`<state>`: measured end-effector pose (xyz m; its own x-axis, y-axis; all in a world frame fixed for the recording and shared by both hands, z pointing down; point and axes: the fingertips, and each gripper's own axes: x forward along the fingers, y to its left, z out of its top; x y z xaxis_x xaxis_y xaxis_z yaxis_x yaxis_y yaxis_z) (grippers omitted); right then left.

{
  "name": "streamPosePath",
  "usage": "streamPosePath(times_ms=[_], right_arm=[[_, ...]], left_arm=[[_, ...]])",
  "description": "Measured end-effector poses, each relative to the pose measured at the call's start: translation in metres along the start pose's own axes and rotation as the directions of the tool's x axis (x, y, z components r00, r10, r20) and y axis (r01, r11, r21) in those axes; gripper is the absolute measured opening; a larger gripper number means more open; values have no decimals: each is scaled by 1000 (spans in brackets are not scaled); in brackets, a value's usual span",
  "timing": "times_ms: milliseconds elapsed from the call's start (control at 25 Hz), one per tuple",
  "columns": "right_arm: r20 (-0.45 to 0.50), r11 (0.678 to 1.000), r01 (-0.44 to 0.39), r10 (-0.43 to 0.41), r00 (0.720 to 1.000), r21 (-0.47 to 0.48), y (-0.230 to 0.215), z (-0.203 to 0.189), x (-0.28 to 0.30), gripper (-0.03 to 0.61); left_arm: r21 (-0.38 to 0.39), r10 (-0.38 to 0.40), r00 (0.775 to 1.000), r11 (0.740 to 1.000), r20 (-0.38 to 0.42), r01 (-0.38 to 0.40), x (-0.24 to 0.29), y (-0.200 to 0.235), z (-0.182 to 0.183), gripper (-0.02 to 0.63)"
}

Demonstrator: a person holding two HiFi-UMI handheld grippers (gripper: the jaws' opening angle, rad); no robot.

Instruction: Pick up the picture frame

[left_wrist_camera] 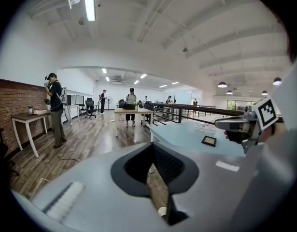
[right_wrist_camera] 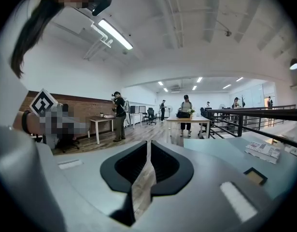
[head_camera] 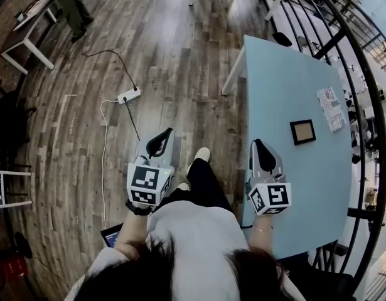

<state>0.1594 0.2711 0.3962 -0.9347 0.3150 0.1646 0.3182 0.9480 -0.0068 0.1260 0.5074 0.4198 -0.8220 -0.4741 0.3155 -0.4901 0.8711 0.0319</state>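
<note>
A small dark picture frame [head_camera: 302, 132] with a tan middle lies flat on the light blue table [head_camera: 274, 86]. It also shows in the left gripper view as the picture frame [left_wrist_camera: 208, 140], and low at the right in the right gripper view as the picture frame [right_wrist_camera: 257, 176]. My right gripper [head_camera: 260, 144] hovers over the table's near left edge, short of the frame and to its left, shut and empty. My left gripper [head_camera: 161, 140] hangs over the wooden floor, left of the table, with its jaws together and nothing in them. From the left gripper's camera, the right gripper [left_wrist_camera: 235, 124] appears beside the frame.
A printed leaflet [head_camera: 331, 108] lies on the table beyond the frame. A black railing [head_camera: 343, 55] runs along the table's far side. On the floor are a power strip [head_camera: 128, 96] with cables and a laptop [head_camera: 111, 234]. A person [head_camera: 70, 5] stands by a white desk [head_camera: 26, 36].
</note>
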Motion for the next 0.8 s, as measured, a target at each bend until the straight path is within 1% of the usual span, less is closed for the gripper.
streamPosePath(times_ms=[200, 360, 440, 560, 680, 800], right_arm=[[12, 1000, 9, -9, 1000, 0, -36, 6, 54, 6], [20, 1000, 20, -20, 1000, -3, -76, 21, 100, 9], [17, 999, 31, -31, 999, 11, -99, 25, 118, 11], [3, 998, 53, -53, 999, 40, -134, 21, 133, 23], [14, 994, 82, -84, 996, 70, -166, 20, 140, 32], [34, 987, 128, -131, 991, 98, -188, 23, 143, 37]], left_arm=[[4, -5, 1000, 1000, -15, 6, 63, 14, 12, 57], [13, -22, 1000, 1000, -11, 22, 125, 22, 36, 57], [22, -37, 999, 999, -11, 37, 153, 21, 51, 57], [32, -55, 998, 998, -11, 55, 192, 11, 67, 57], [30, -72, 997, 997, -5, 72, 229, 3, 79, 58], [40, -118, 993, 992, -3, 118, 257, -3, 93, 59]])
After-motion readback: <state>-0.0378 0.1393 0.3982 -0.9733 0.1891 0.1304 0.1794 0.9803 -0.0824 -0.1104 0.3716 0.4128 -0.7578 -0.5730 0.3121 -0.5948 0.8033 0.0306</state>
